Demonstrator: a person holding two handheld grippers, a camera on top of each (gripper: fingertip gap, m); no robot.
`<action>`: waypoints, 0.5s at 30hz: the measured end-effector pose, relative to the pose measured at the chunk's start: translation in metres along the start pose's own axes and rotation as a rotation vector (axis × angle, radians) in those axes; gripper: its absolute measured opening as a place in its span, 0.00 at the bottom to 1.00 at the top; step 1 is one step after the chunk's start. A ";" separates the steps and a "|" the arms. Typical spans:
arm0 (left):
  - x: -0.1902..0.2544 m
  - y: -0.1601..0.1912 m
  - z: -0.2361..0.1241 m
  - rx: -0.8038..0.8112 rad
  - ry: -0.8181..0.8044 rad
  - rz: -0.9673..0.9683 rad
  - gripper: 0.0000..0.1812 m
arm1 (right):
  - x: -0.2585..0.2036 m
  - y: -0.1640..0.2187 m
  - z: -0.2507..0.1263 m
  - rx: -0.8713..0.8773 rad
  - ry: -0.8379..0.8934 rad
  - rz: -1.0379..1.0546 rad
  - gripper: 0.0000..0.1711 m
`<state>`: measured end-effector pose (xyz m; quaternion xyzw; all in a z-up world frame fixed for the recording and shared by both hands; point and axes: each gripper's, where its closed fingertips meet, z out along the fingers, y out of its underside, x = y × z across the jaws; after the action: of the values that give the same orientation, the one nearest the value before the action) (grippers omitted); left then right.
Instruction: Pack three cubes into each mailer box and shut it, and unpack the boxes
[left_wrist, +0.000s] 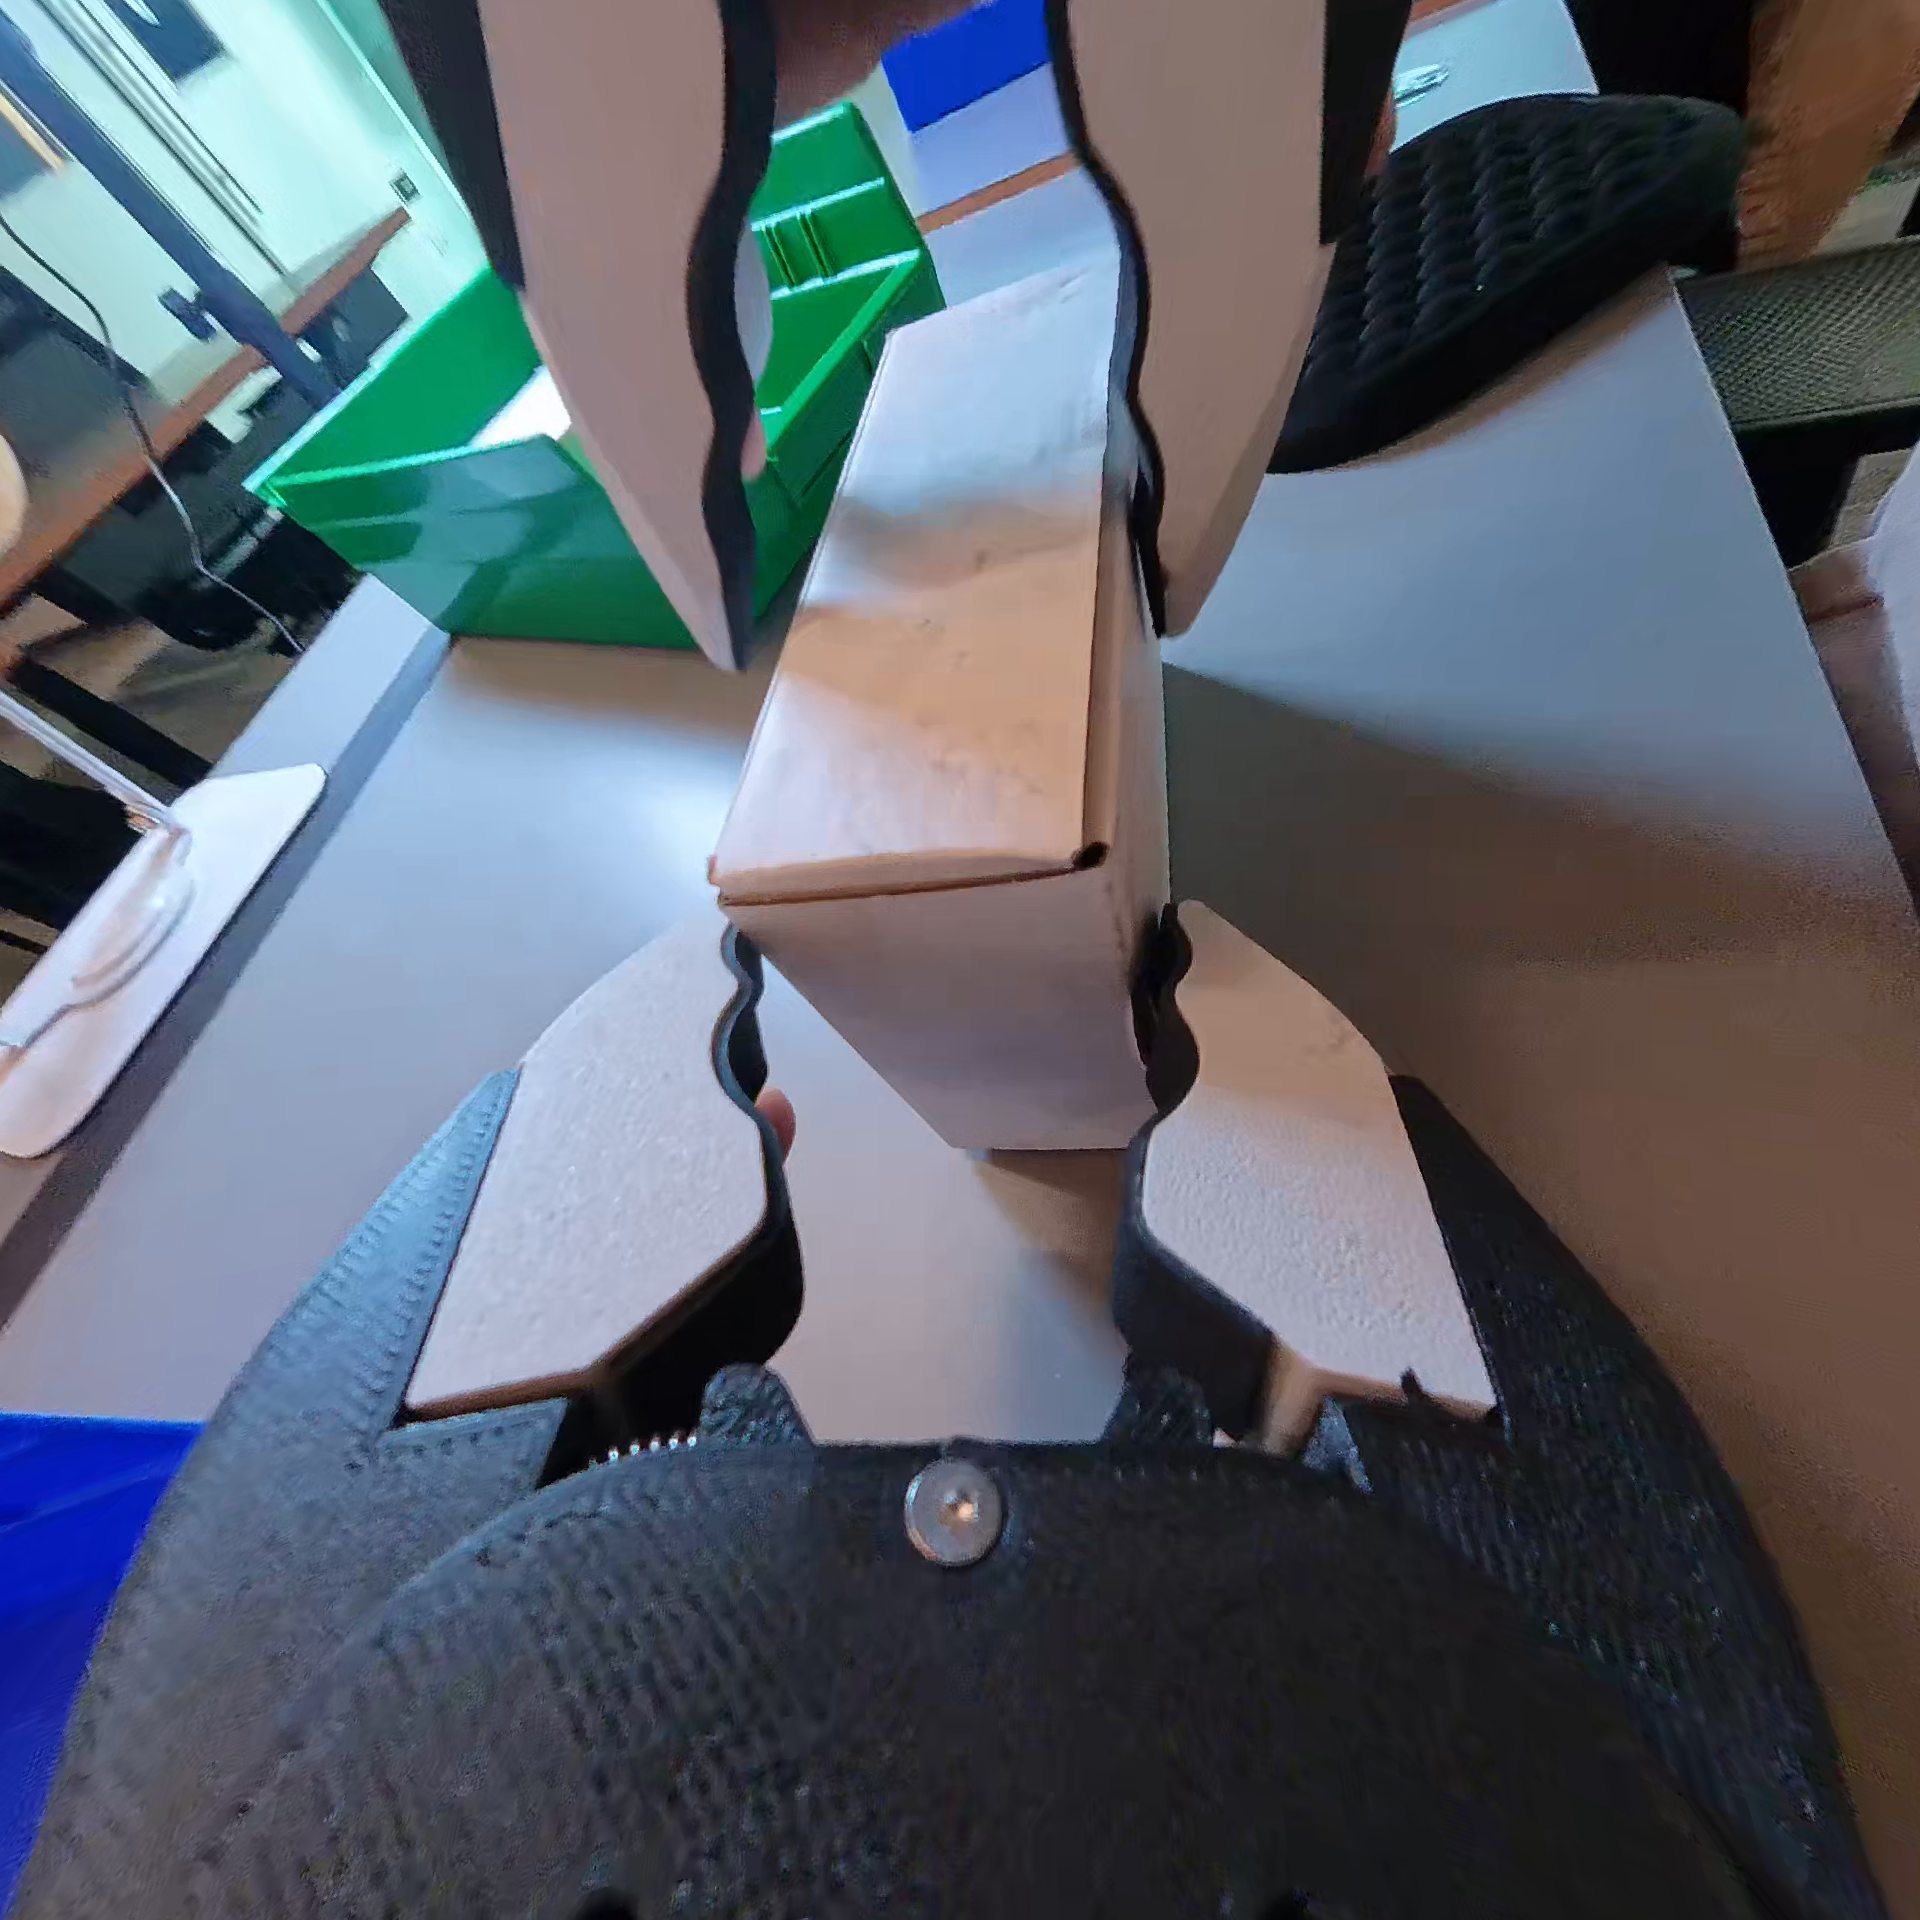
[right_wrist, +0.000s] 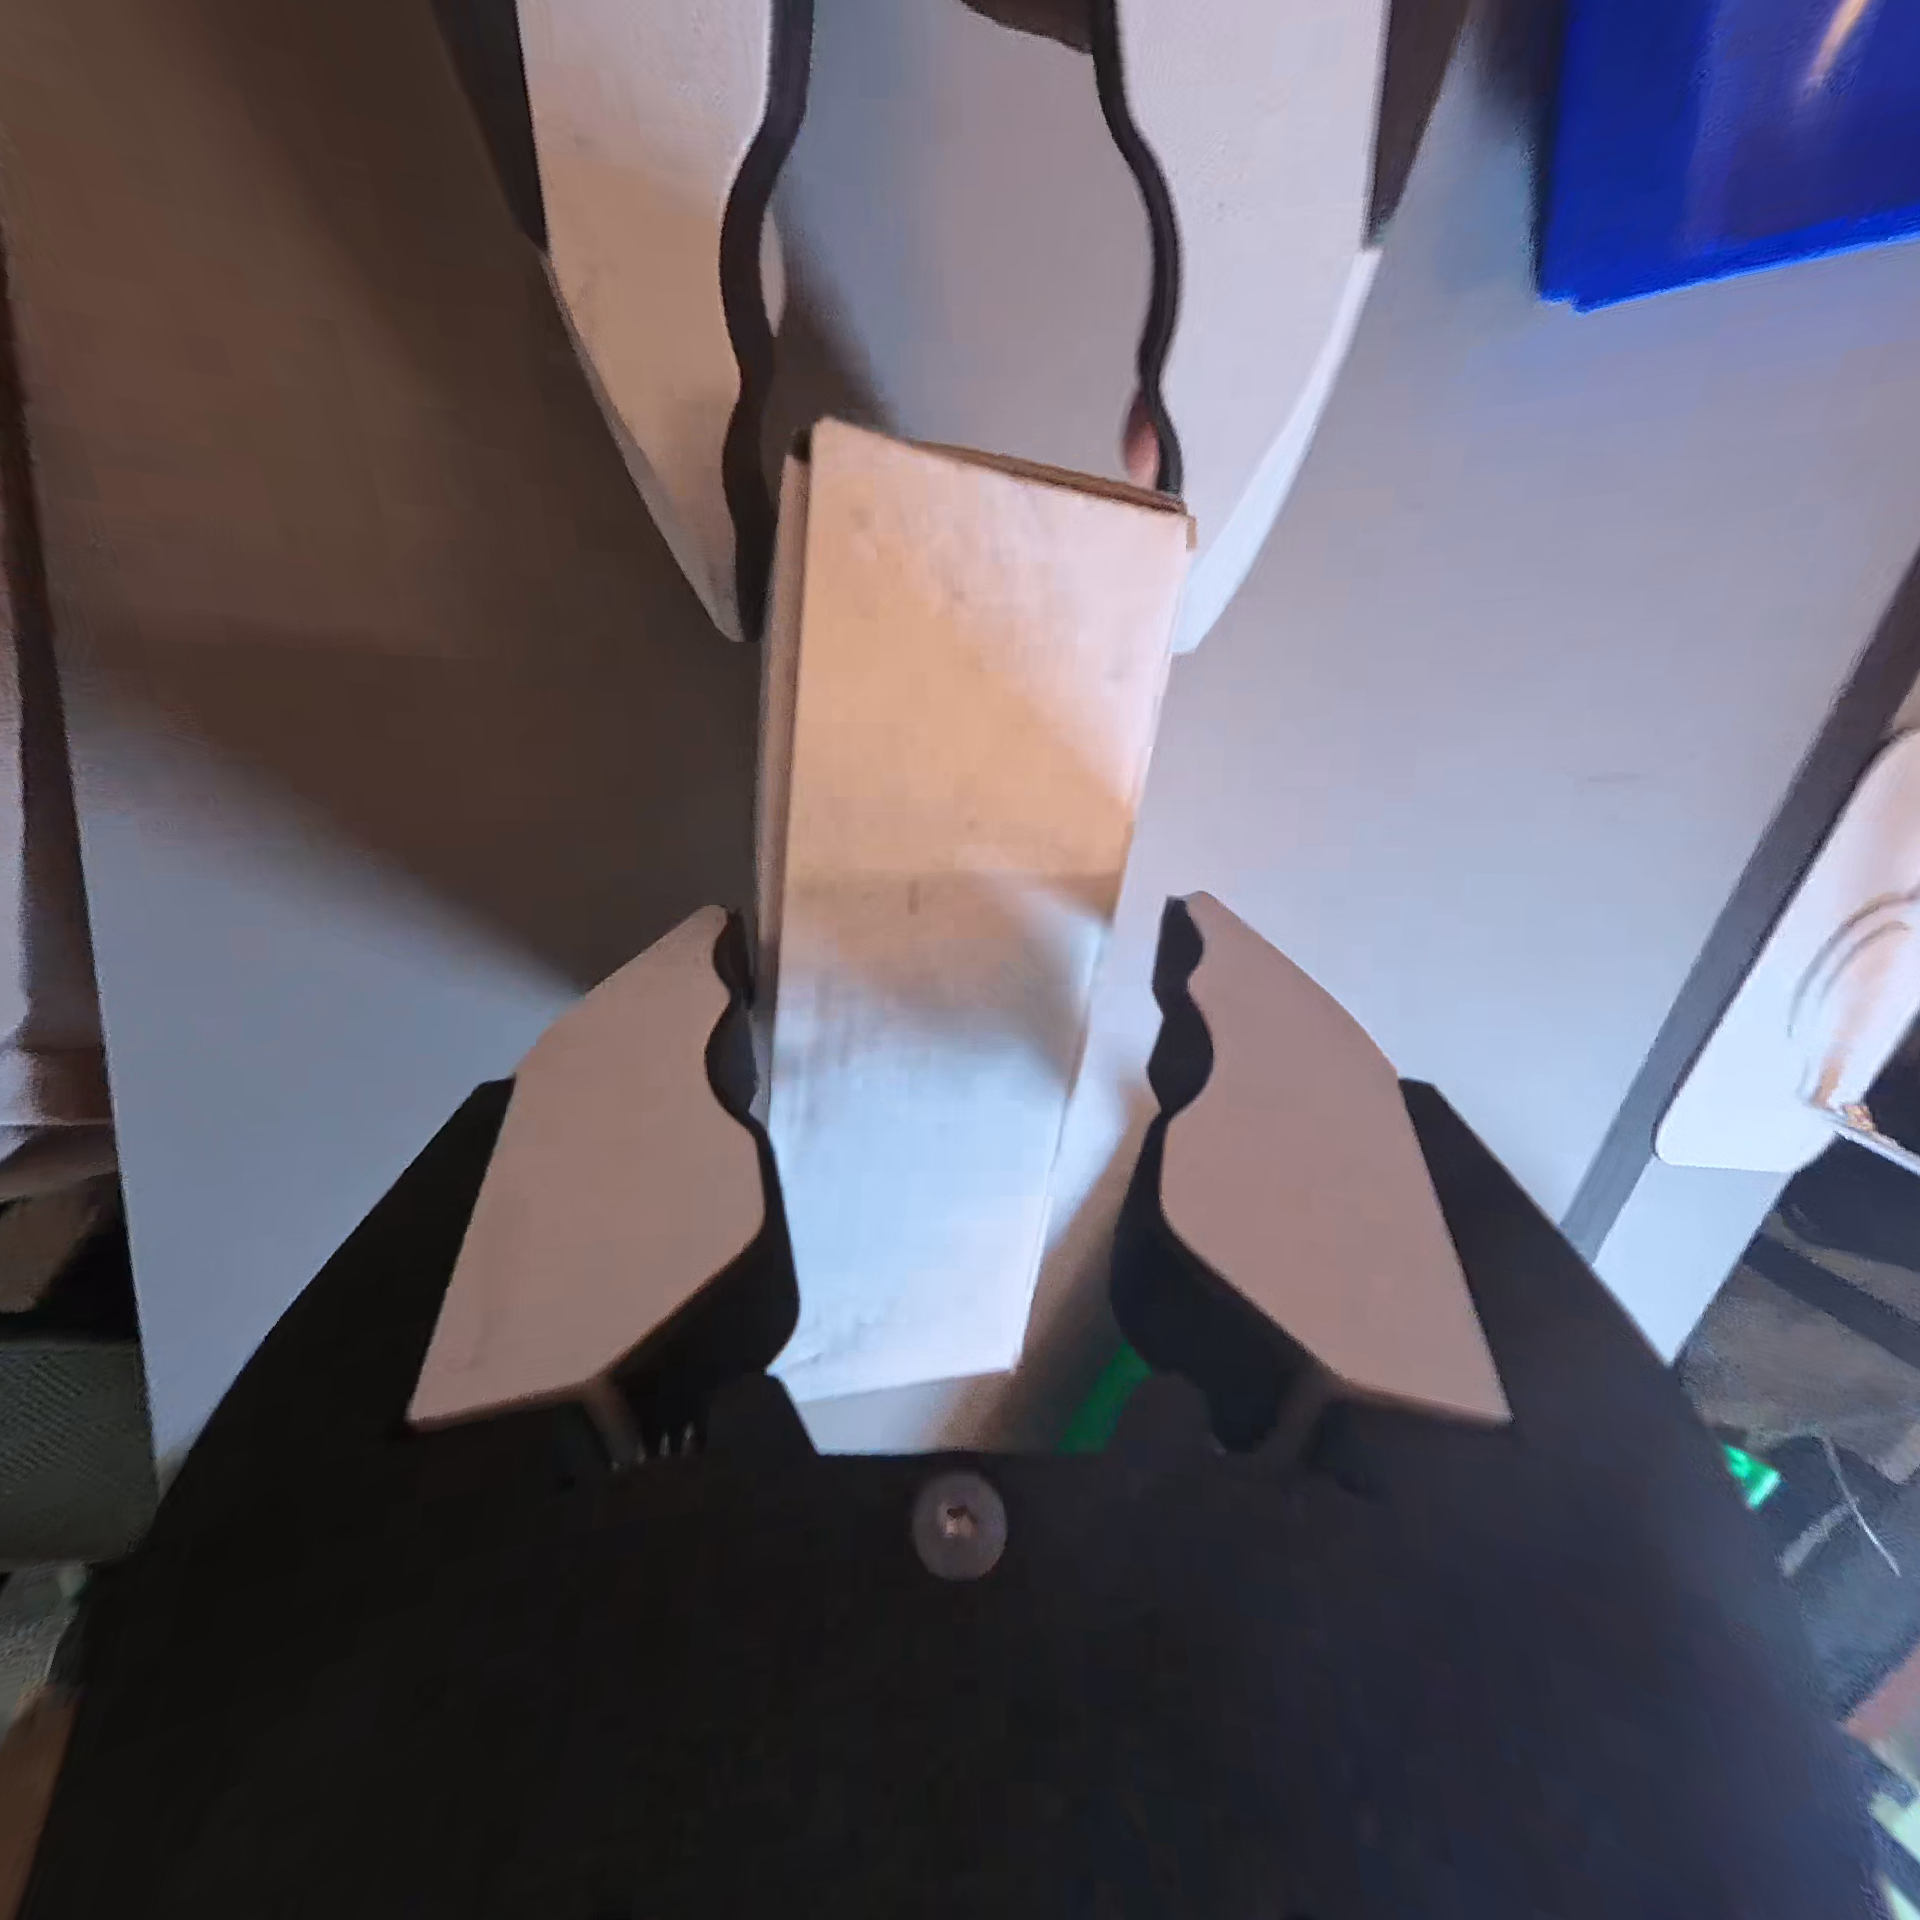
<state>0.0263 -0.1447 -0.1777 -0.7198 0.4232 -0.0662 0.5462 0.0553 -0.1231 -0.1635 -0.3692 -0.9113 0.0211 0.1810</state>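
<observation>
A closed brown cardboard mailer box (left_wrist: 935, 665) lies lengthwise between my two grippers, which face each other over the grey table (left_wrist: 1475, 852). My left gripper (left_wrist: 956, 925) has both fingertips against the sides of the box's near end and looks shut on it. My right gripper (right_wrist: 954, 920) straddles the other end of the box (right_wrist: 956, 727). Its left finger (right_wrist: 623, 1143) touches the box and its right finger (right_wrist: 1299, 1143) stands a little off it, so it is open. Each gripper shows in the other's view, the right gripper (left_wrist: 951, 629) and the left gripper (right_wrist: 961, 623). No cubes are visible.
A green bin (left_wrist: 499, 520) stands at the far left of the table, with a blue bin (left_wrist: 966, 73) behind it. Another blue bin (right_wrist: 1714, 135) is near my left gripper. A white stand base (left_wrist: 156, 935) sits at the table's left edge. A black mesh chair (left_wrist: 1507, 260) is beyond the table. My right fingertips sit around 5 centimeters from my left ones.
</observation>
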 end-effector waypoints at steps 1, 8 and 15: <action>0.000 -0.001 0.000 0.004 -0.017 0.015 0.40 | -0.004 -0.002 0.002 -0.005 -0.020 -0.014 0.39; -0.058 -0.028 -0.047 0.299 -0.213 -0.245 0.41 | 0.051 0.016 -0.084 0.067 0.318 0.078 0.38; -0.086 -0.023 -0.068 0.380 -0.304 -0.339 0.37 | 0.140 0.166 -0.138 -0.311 0.775 0.133 0.38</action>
<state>-0.0533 -0.1348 -0.0997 -0.6668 0.1905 -0.1258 0.7094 0.1207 0.0792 -0.0190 -0.4305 -0.7424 -0.2454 0.4509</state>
